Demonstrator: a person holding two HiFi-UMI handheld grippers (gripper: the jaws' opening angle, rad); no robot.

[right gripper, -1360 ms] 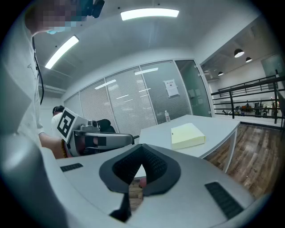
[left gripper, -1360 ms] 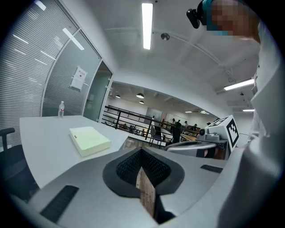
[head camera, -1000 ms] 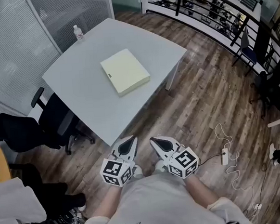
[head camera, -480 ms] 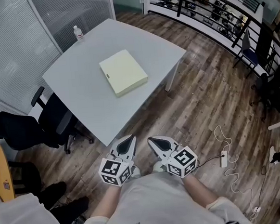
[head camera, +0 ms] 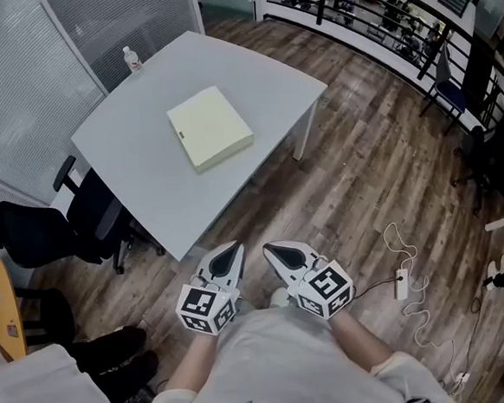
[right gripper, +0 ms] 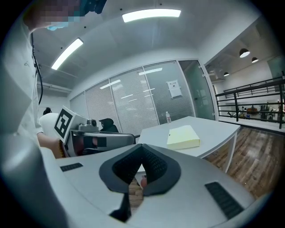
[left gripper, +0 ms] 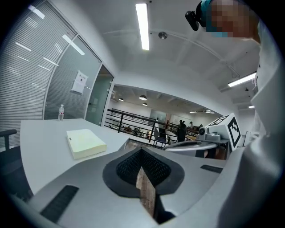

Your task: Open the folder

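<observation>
View: head cam, steep look down.
Table (head camera: 127,163): light grey flat-topped table on white legs, upper left of frame, standing on a floor (head camera: 362,170) of brown wood planks.
Folder (head camera: 210,127): pale yellow flat rectangular folder, closed, lying flat near the table's middle; small dark mark on its left edge. Well apart from both my grippers.
Bottle (head camera: 133,59): small clear plastic bottle w/ white cap, upright at table's far corner, apart from folder.
Left gripper (head camera: 232,252): my grey two-jaw gripper w/ black pads, held low close to my white shirt (head camera: 282,363), off the table's near corner, tips aimed toward table.
Right gripper (head camera: 272,251): same build, just beside the left one, not touching it, same aim.
Surroundings: black office chair (head camera: 80,220) at table's left side; white power strip (head camera: 403,282) w/ trailing lead on floor at right; black railing (head camera: 368,18) along top.
View: left gripper cam.
Jaws: pads closed together at tips, nothing gripped; thin slit lower down w/ floor showing thru.
Folder: ahead & left on tabletop, cover down; bottle beyond it, by glass wall (left gripper: 67,89) w/ white paper notice (left gripper: 80,82). Right gripper at frame's right edge.
View: right gripper cam.
Jaws: fully closed, tips meet, empty.
Folder: ahead & right of centre on tabletop, flat, cover down; bottle behind it near glass wall. Left gripper at frame's left.
</observation>
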